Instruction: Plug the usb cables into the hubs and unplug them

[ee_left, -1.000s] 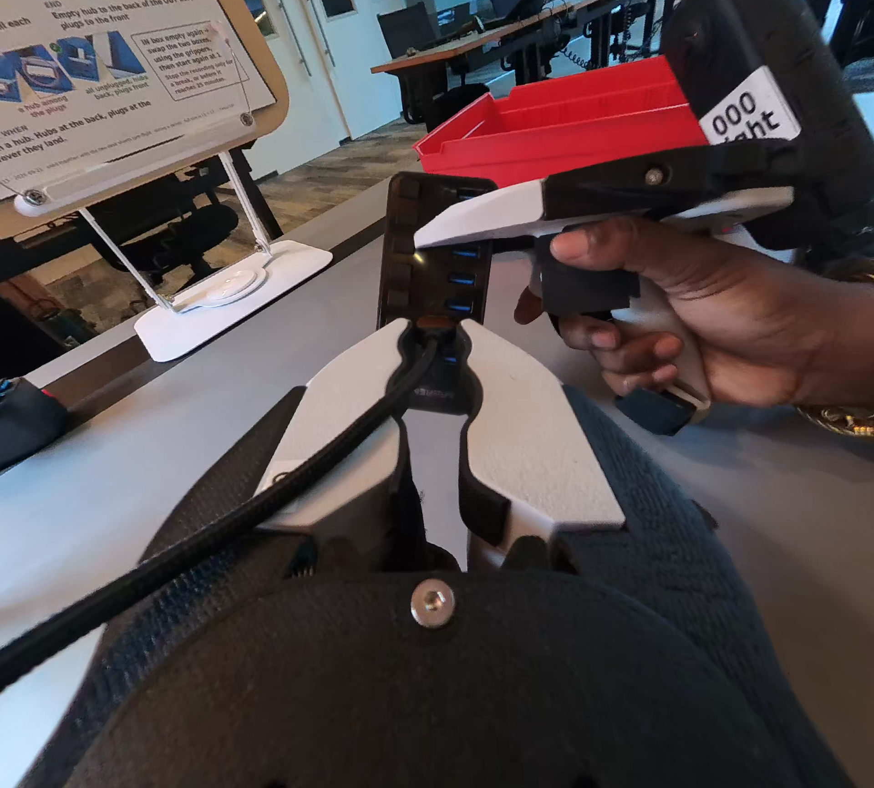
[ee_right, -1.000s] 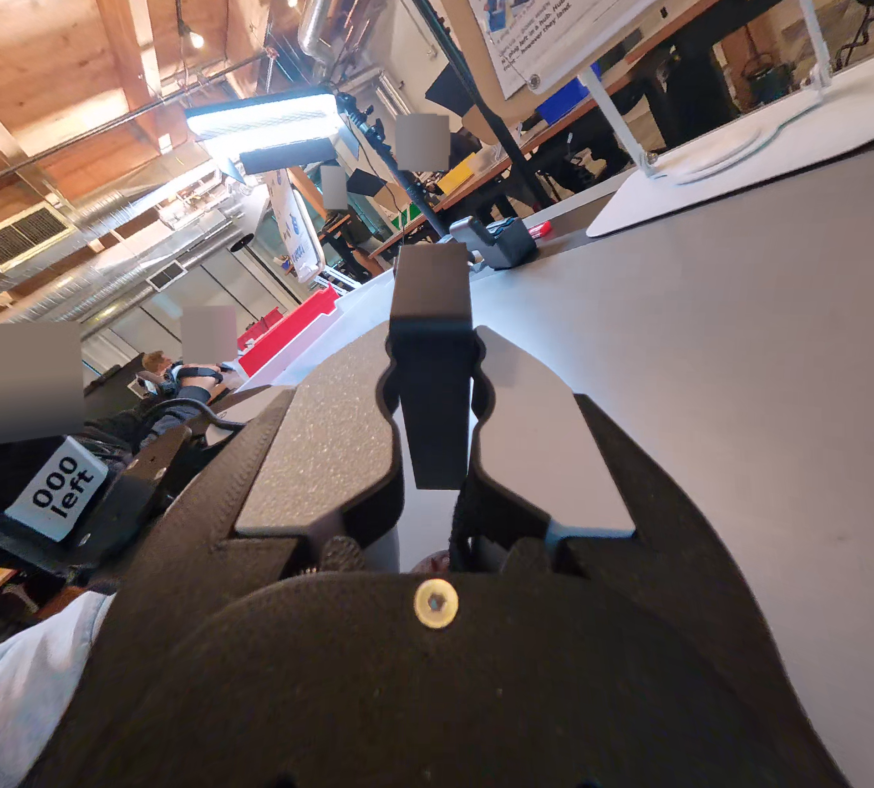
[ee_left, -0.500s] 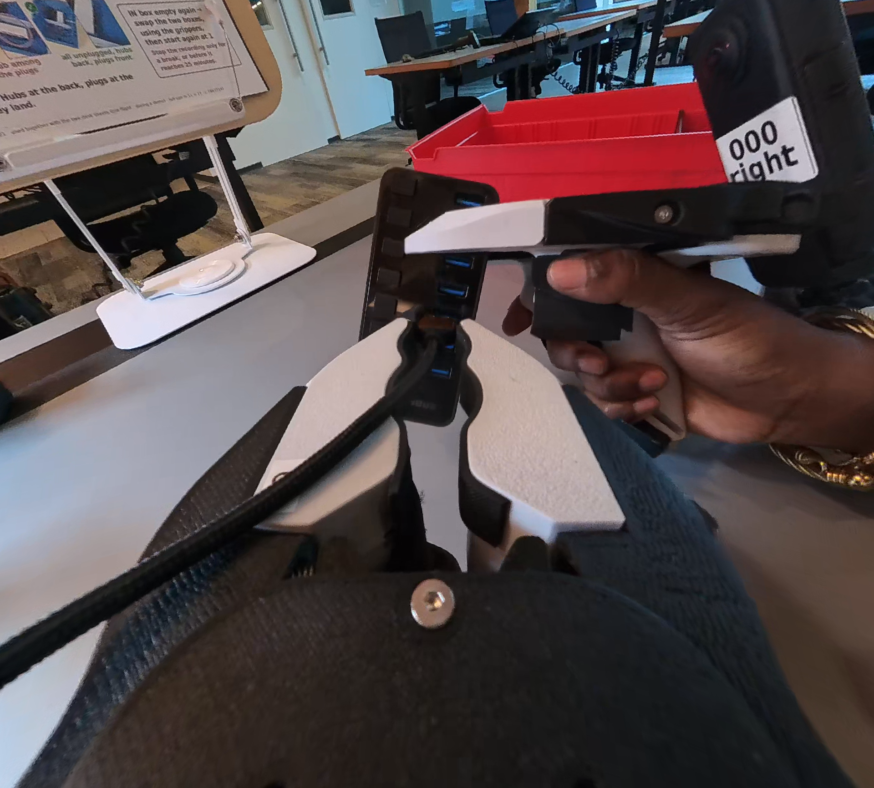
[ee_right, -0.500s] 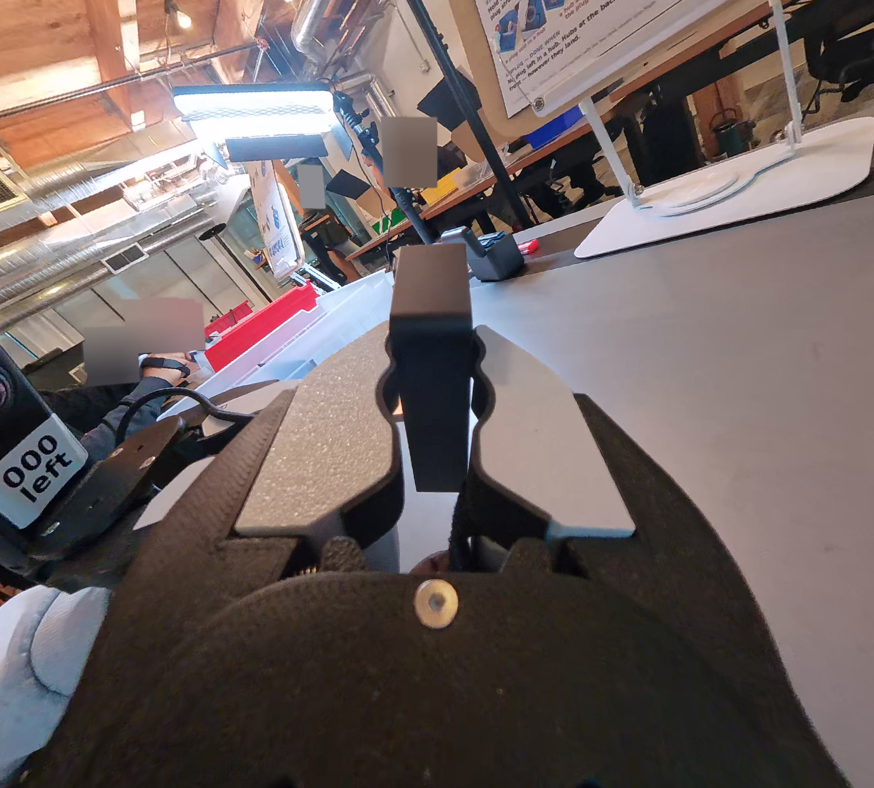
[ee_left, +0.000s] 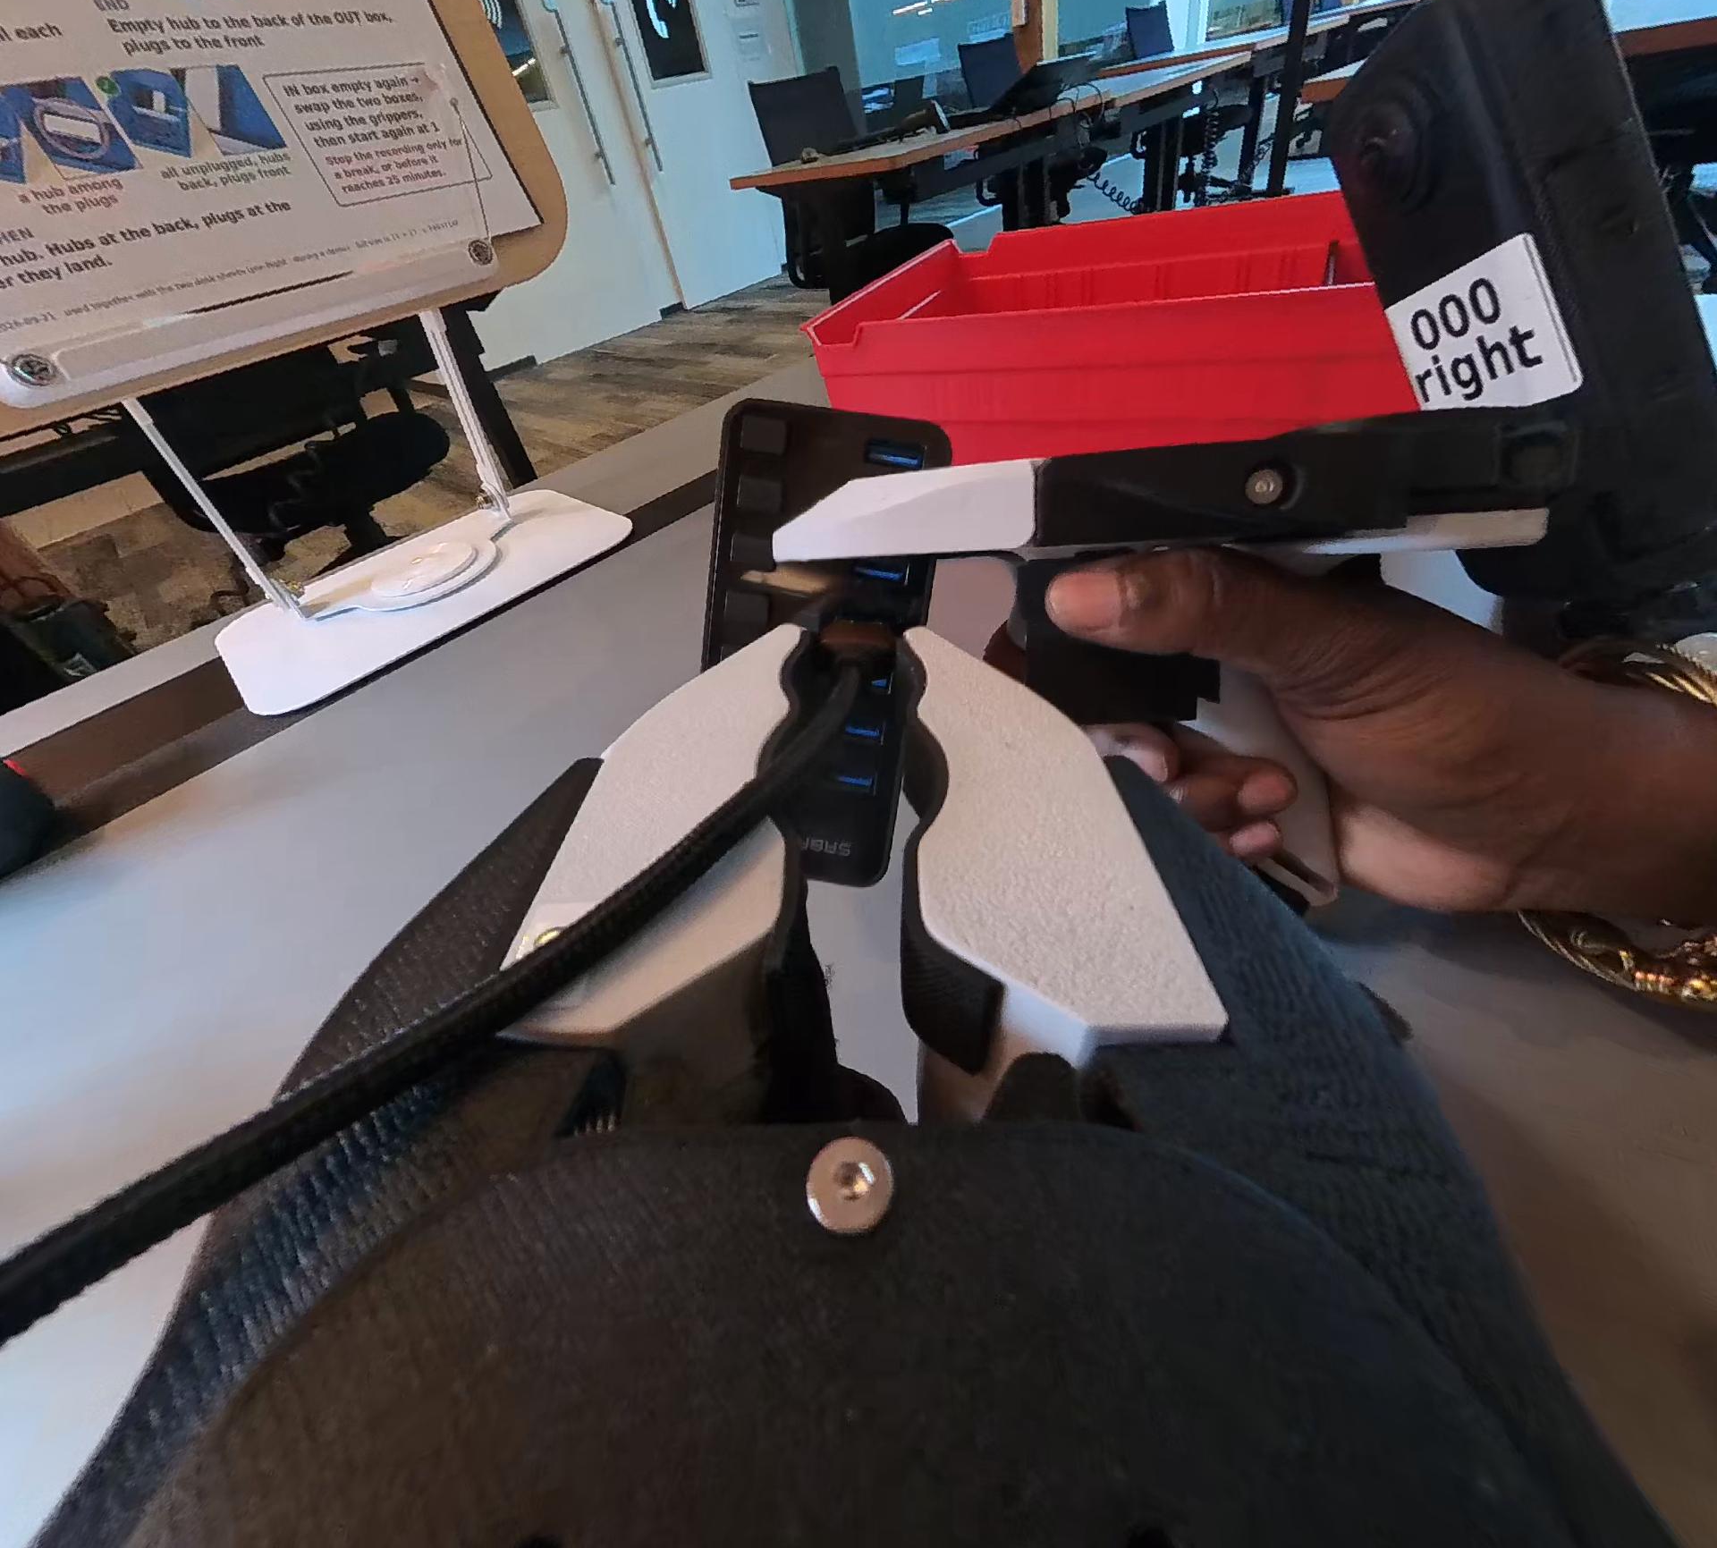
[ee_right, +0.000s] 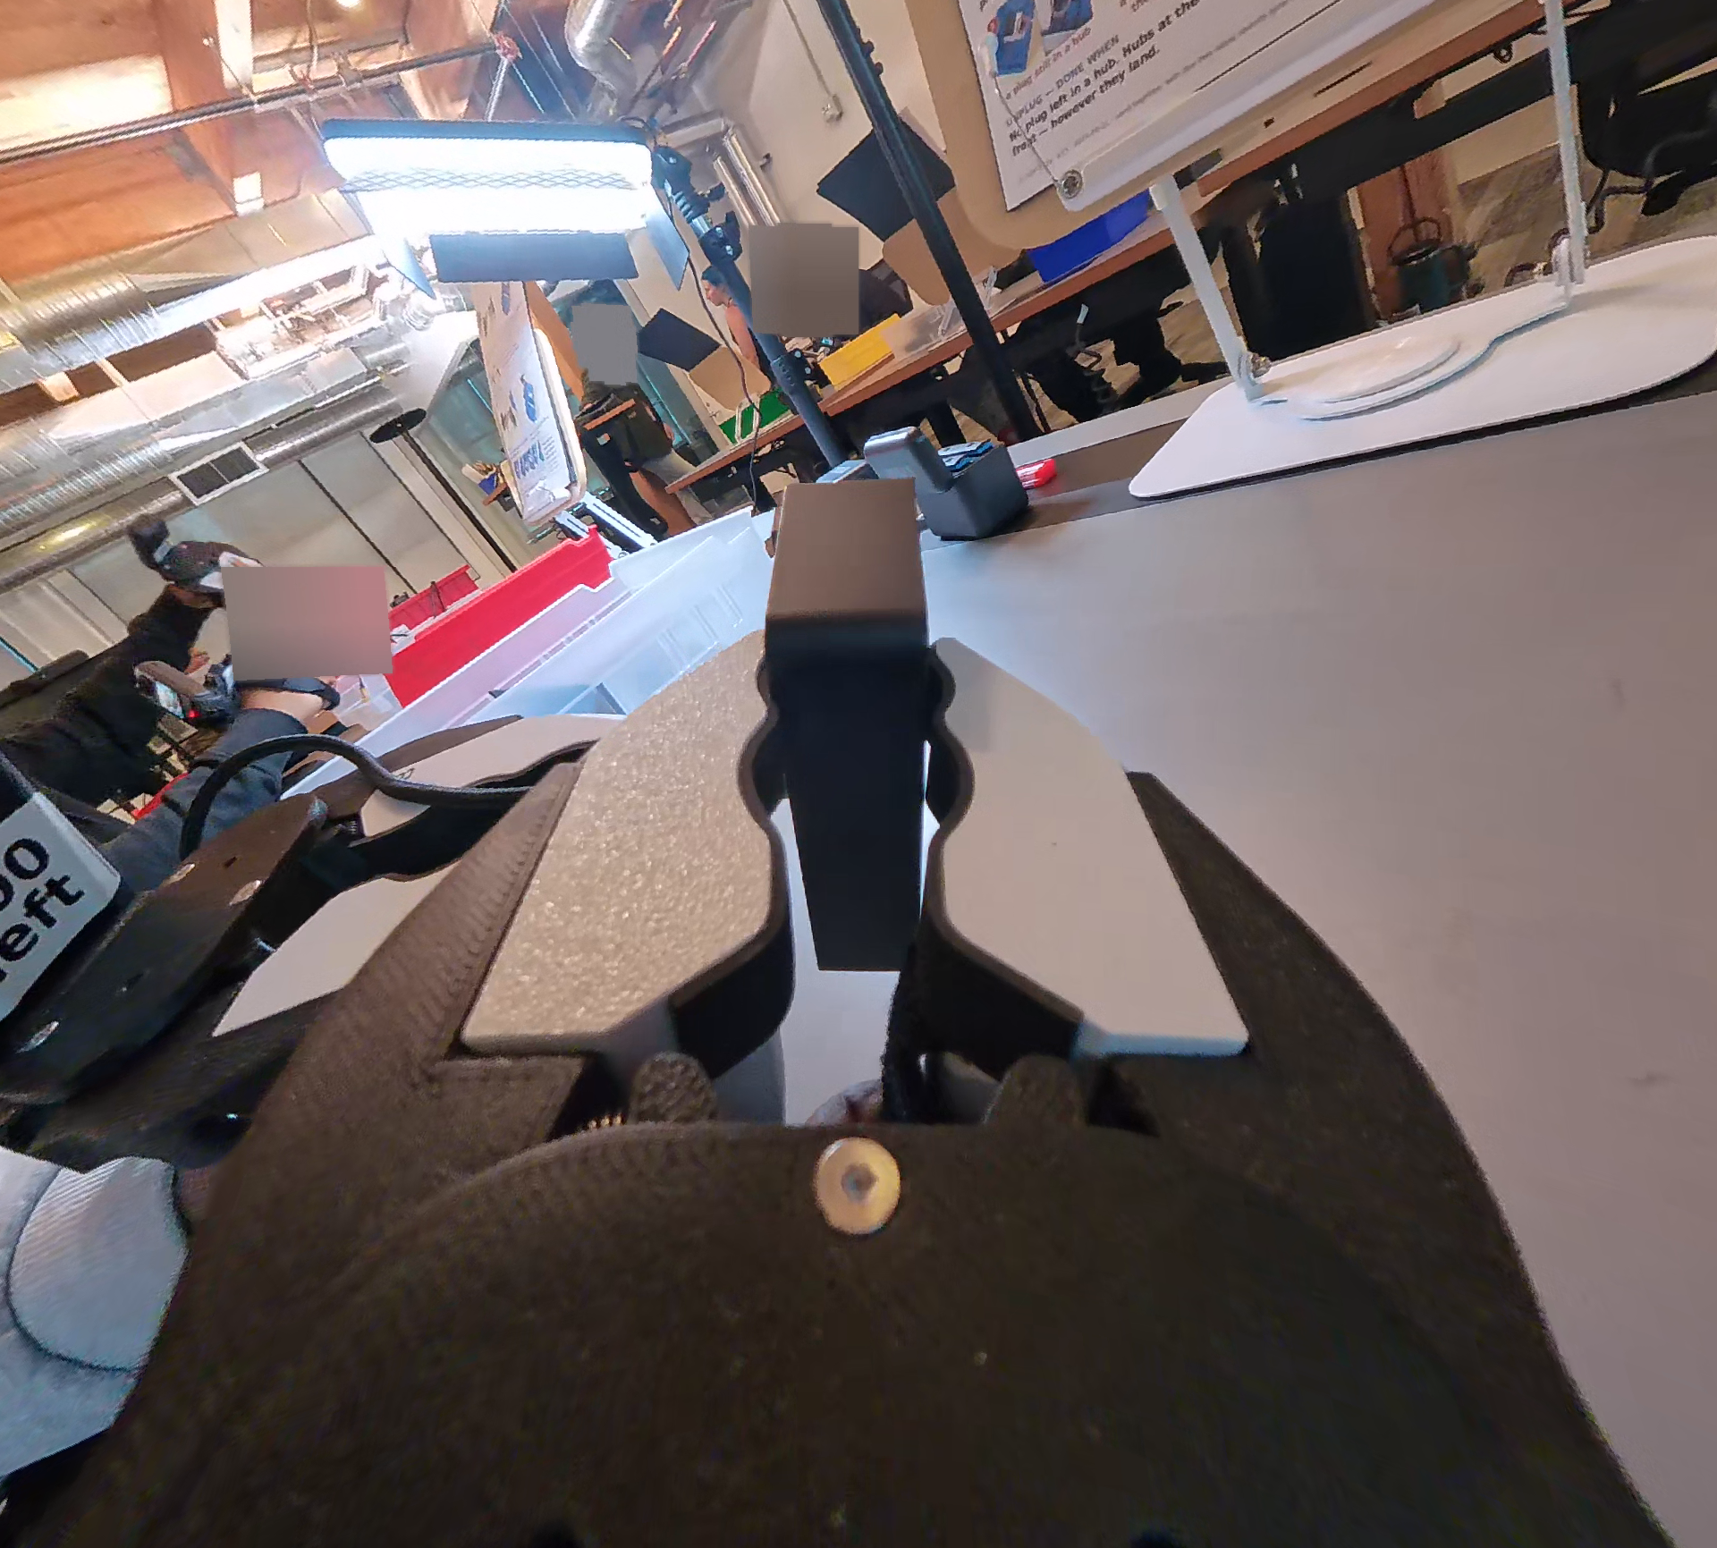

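My left gripper (ee_left: pixel 850 641) is shut on the plug of a black braided USB cable (ee_left: pixel 465 1011), which trails off to the lower left. The plug's tip sits against the column of blue ports on a black hub (ee_left: pixel 799 472). I cannot tell if it is seated in a port. The hub stands upright above the grey table (ee_left: pixel 232 899), held by my right gripper, whose white finger (ee_left: pixel 901 514) crosses it from the right. In the right wrist view my right gripper (ee_right: pixel 845 658) is shut on the hub (ee_right: pixel 845 556), seen from its plain back.
A red bin (ee_left: pixel 1115 351) stands behind the hub. A sign on a white stand (ee_left: pixel 418 584) is at the back left. In the right wrist view a white bin (ee_right: pixel 650 602) and a small dark holder (ee_right: pixel 966 491) sit on the table, with people beyond. The grippers are tip to tip, or close to it.
The hub has slid lower and nearer between my left fingers, so the plug now meets a higher port. Both views have panned slightly. Both grips are unchanged.
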Demonstrator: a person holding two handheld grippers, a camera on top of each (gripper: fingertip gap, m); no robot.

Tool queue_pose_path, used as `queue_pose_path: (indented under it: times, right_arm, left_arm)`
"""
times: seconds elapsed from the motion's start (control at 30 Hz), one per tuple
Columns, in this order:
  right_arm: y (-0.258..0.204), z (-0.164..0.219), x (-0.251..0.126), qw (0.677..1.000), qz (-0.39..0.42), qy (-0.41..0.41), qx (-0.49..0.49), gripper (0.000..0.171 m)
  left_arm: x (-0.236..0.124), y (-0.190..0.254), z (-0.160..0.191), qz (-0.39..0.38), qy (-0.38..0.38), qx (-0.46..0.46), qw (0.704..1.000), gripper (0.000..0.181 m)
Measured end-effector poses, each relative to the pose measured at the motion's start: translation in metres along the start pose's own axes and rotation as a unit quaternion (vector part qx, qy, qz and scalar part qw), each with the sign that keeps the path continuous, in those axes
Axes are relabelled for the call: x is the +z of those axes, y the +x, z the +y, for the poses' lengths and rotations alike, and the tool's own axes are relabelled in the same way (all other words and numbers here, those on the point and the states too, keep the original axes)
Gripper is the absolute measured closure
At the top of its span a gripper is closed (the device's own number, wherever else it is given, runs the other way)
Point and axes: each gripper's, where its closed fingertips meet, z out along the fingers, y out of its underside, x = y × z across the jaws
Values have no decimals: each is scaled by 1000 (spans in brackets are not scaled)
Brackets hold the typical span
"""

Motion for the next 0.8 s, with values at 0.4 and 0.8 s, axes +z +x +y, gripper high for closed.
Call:
queue_pose_path:
  times: [0.4, 0.8]
  right_arm:
    - [2, 6, 2, 999, -3, -6, 38, 144]
    - [-1, 12, 3, 995, -20, -16, 98, 142]
  left_arm:
    - [3, 2, 6, -7, -19, 24, 1000, 165]
    - [10, 1, 10, -9, -25, -6, 1000, 164]
